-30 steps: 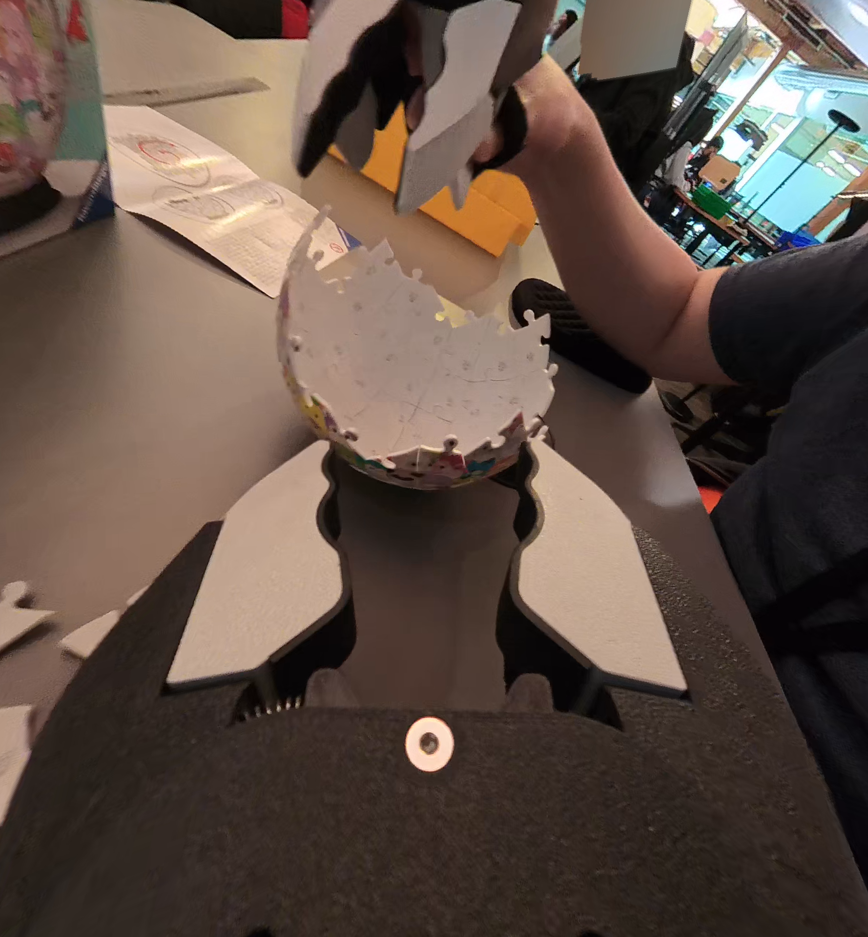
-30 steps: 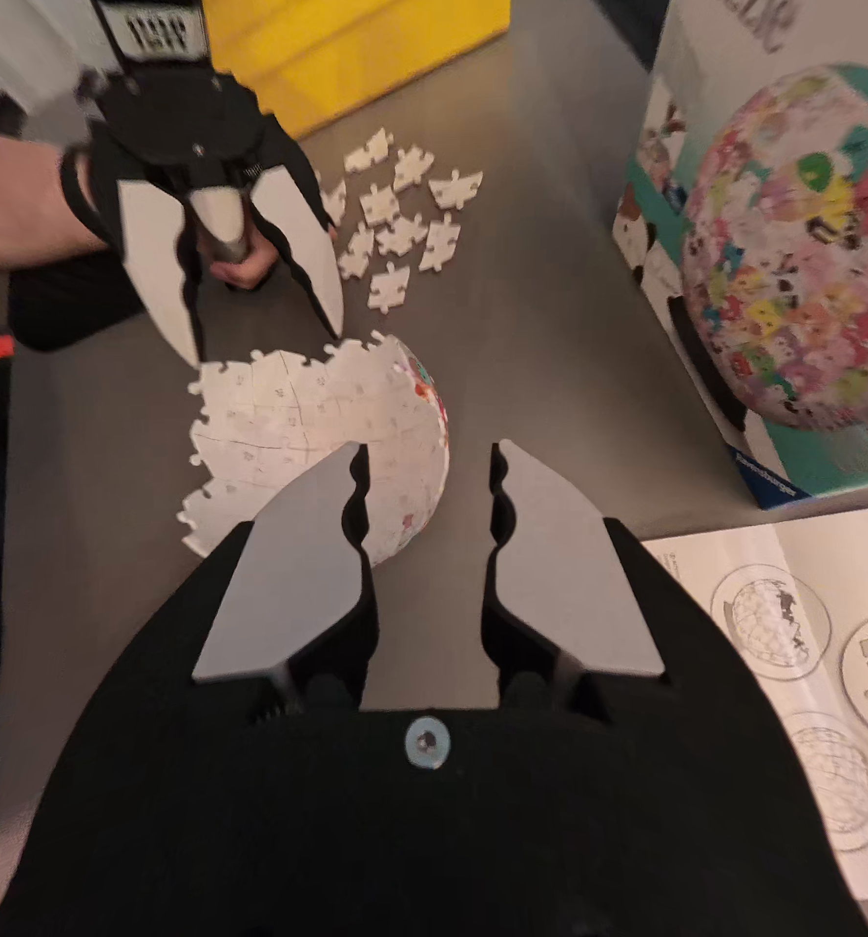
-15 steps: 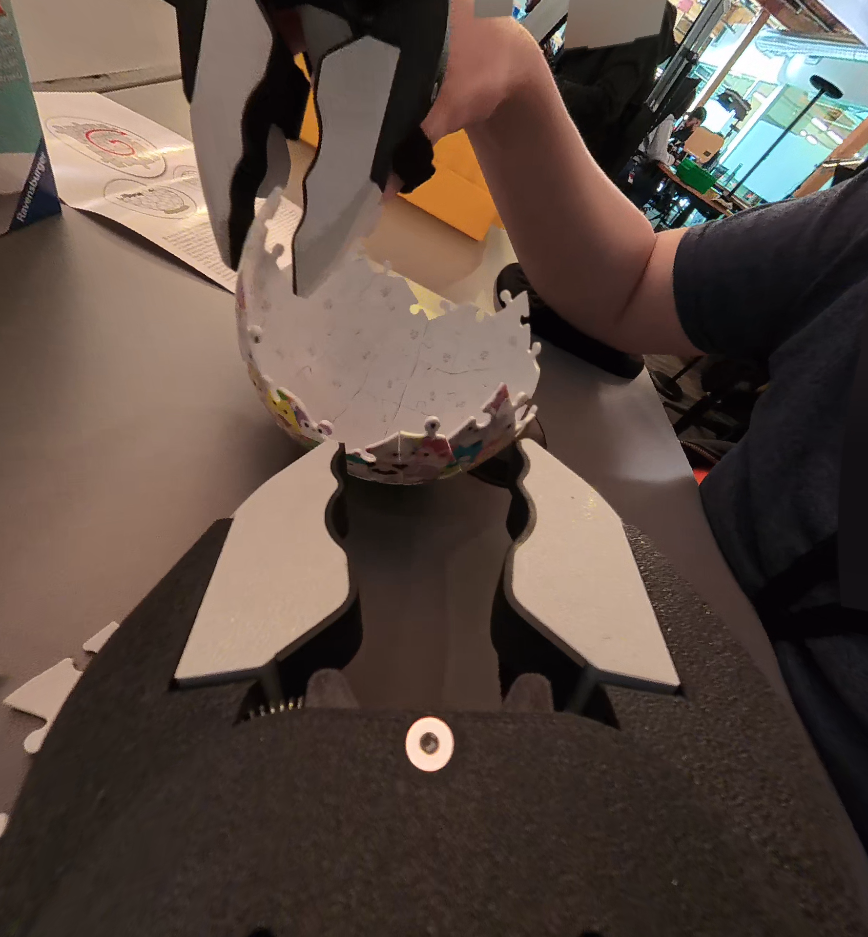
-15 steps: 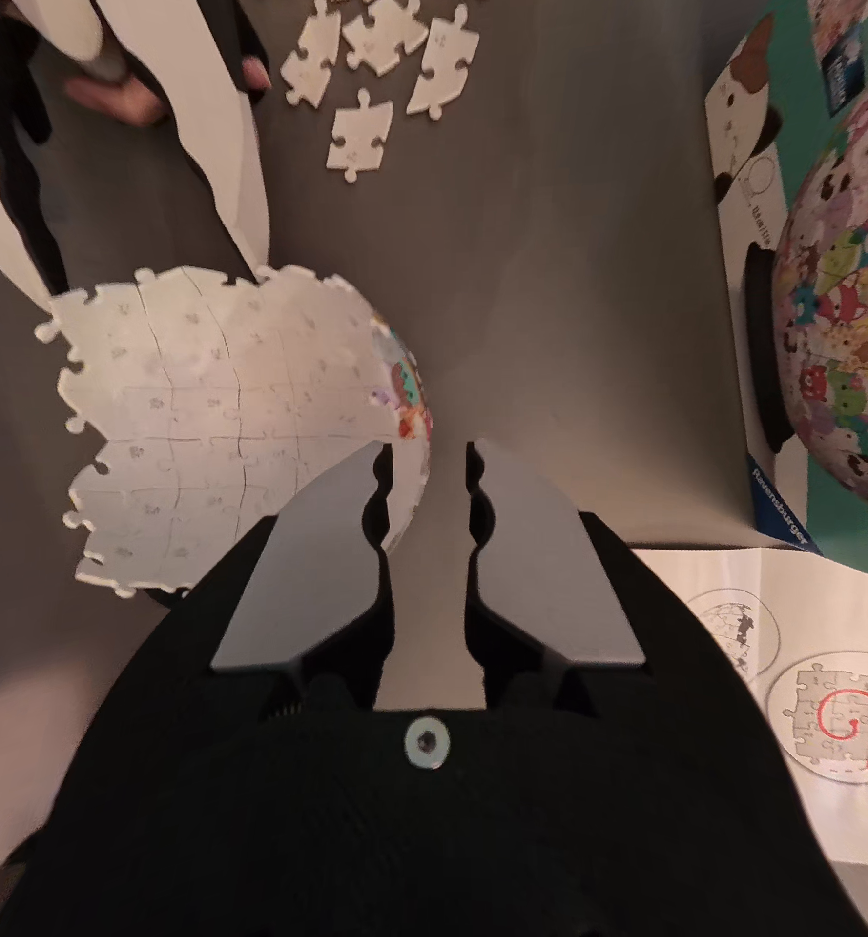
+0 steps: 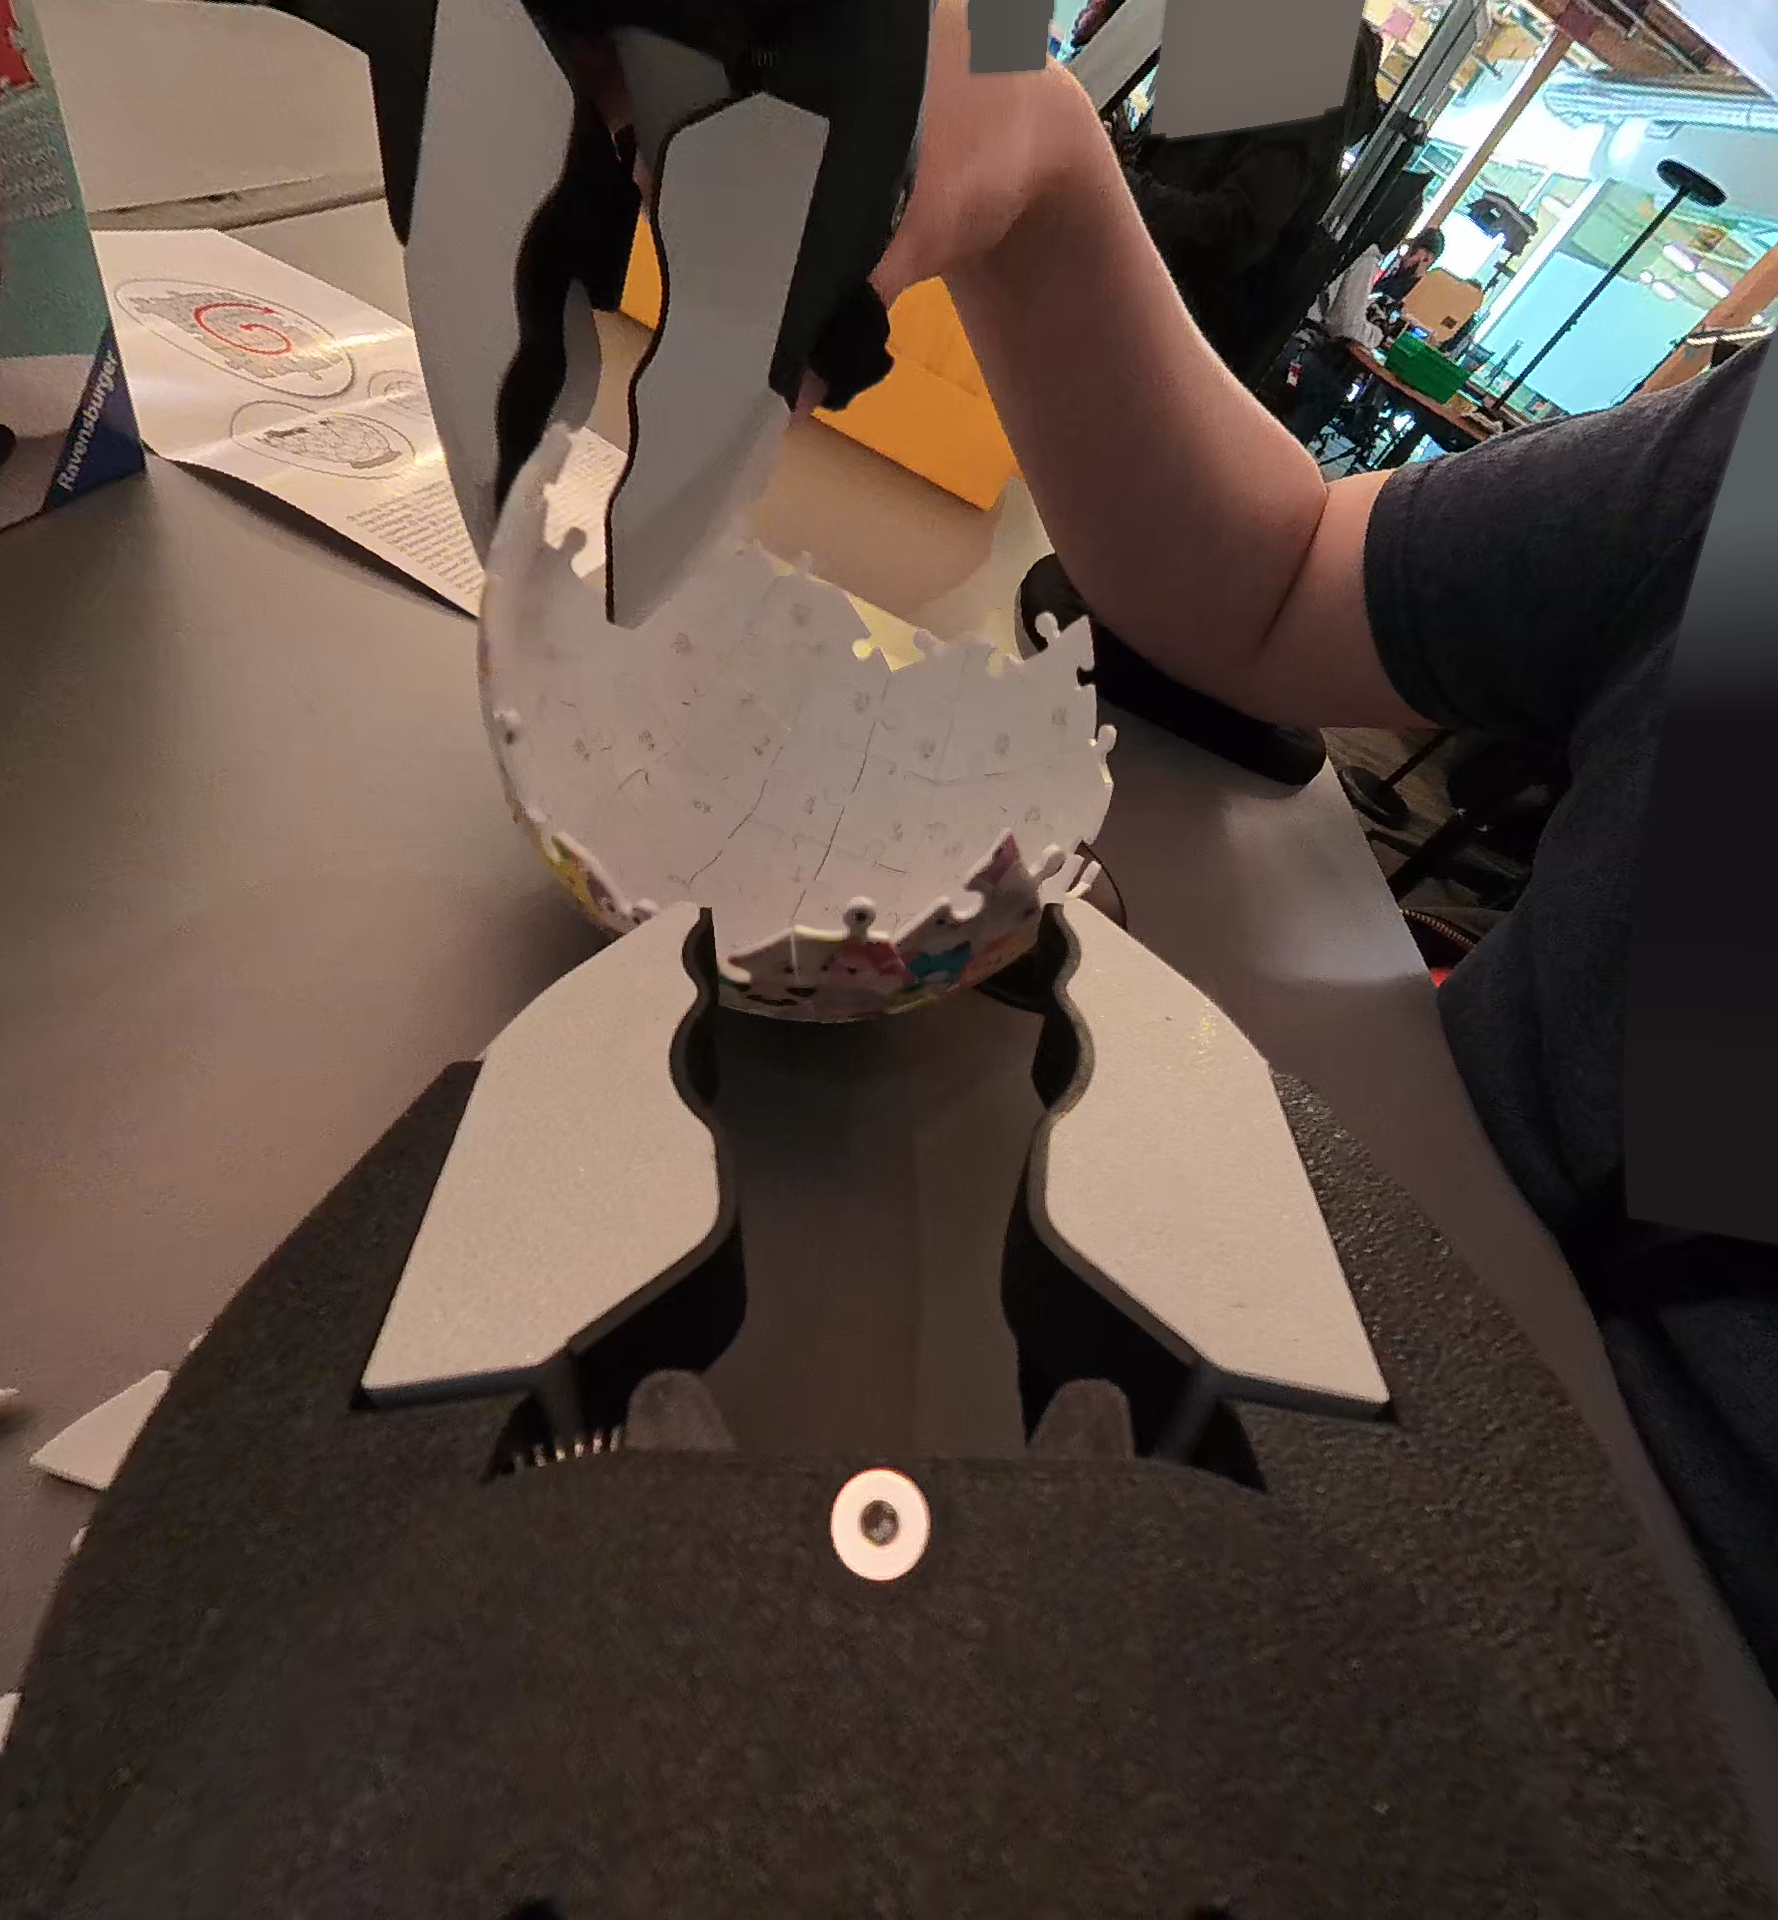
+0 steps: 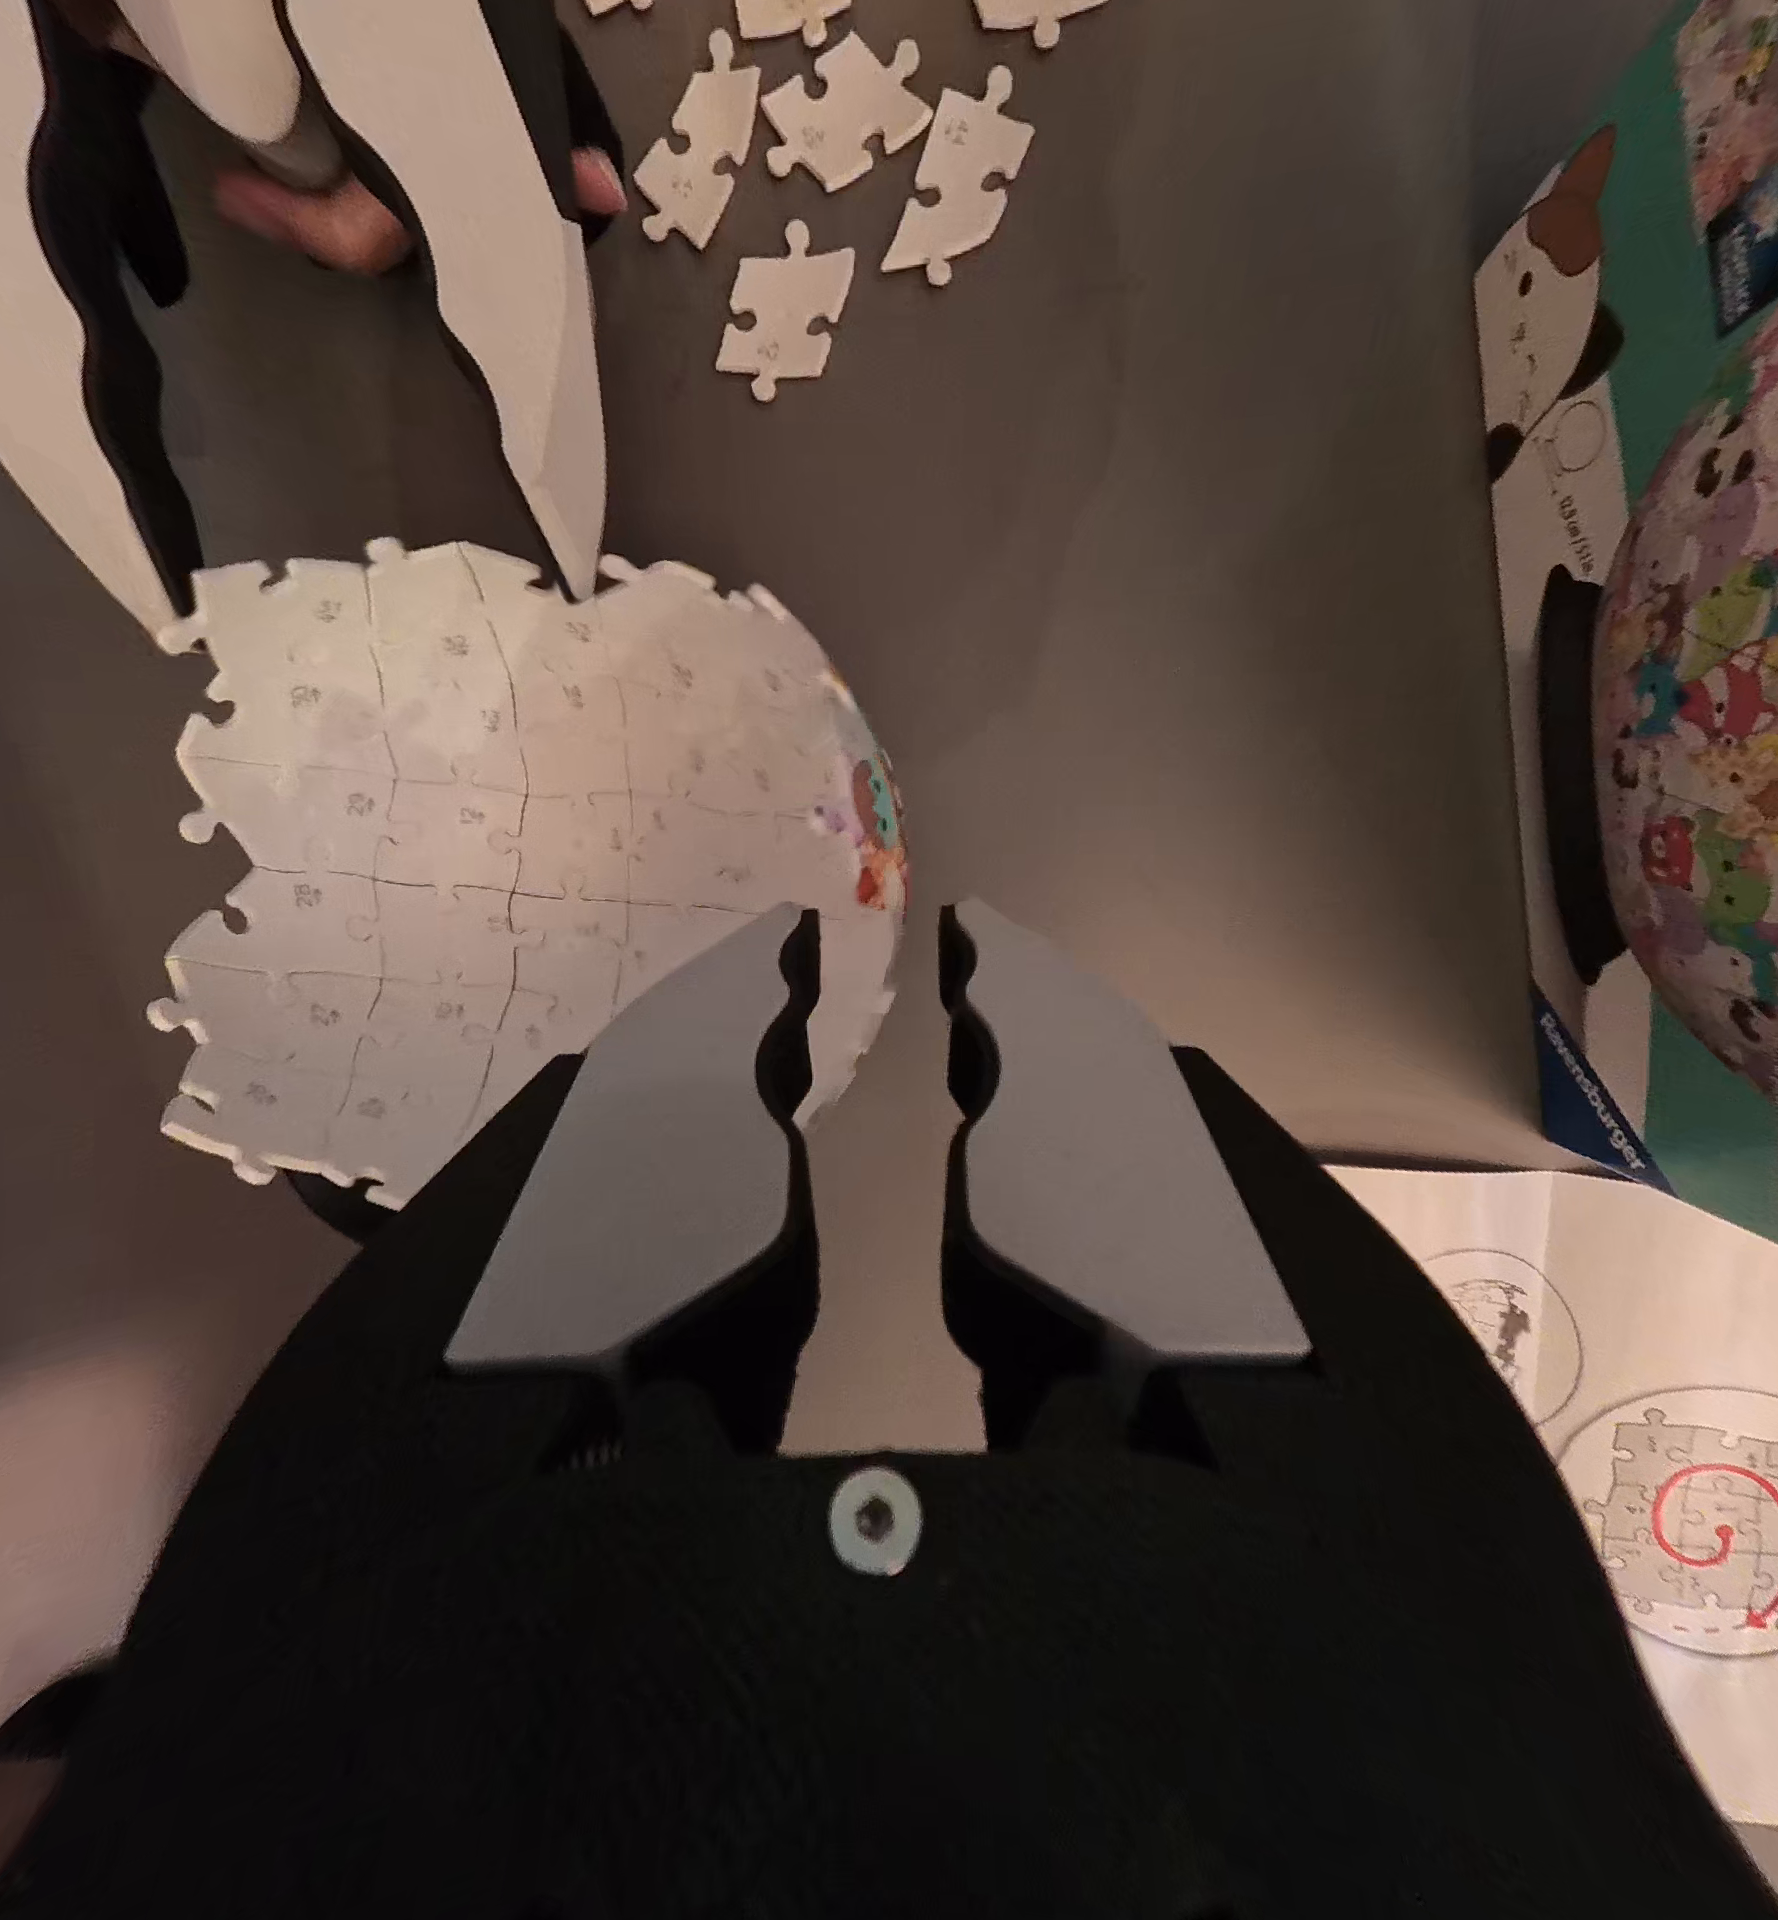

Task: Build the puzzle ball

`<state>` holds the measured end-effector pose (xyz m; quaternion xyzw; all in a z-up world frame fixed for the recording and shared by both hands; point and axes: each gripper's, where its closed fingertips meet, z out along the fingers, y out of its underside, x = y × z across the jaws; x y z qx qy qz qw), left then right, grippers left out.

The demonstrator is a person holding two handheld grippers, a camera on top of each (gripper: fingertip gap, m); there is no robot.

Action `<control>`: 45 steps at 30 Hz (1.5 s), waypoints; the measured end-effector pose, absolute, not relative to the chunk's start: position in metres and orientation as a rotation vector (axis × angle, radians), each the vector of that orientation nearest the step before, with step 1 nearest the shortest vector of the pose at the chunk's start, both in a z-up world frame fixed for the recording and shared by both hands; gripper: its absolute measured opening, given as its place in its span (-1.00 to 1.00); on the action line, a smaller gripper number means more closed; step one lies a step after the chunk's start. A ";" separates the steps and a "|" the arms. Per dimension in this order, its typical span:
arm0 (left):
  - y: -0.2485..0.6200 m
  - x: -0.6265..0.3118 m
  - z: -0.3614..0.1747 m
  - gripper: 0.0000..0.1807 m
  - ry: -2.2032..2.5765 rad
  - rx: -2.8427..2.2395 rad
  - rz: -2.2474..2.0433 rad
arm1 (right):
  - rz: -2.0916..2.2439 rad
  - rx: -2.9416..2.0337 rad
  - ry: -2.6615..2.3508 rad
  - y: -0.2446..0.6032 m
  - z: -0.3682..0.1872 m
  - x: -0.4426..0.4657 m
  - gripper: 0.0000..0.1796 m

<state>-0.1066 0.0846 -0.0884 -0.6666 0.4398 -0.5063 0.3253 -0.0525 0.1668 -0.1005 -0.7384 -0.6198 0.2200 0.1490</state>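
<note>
A grey desk [image 5: 189, 831] carries a half-built puzzle ball [image 5: 791, 769] near its right edge. The left tongs [image 5: 880, 914] gape wide around the ball's near side, gripping nothing. The right tongs [image 6: 874, 914], narrowly parted, straddle its far rim.

Dim, warm light; edge distortion

Grey table [image 6: 1228, 644] in front of me carries loose white puzzle pieces [image 6: 791, 312], folded instruction sheet [image 6: 1695, 1507], puzzle box [image 6: 1695, 727], half-built puzzle ball [image 6: 511, 862], probably on a dark stand.
</note>
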 end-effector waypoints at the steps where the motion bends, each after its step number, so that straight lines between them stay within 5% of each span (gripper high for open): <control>1: 0.084 -0.107 -0.088 -0.35 1.154 -1.747 -1.330 | 0.619 -2.122 -1.784 0.167 -0.101 -0.053 -0.75; 45: 0.083 -0.104 -0.087 -0.39 1.168 -1.722 -1.332 | 0.695 -2.225 -1.730 0.181 -0.117 -0.067 -0.86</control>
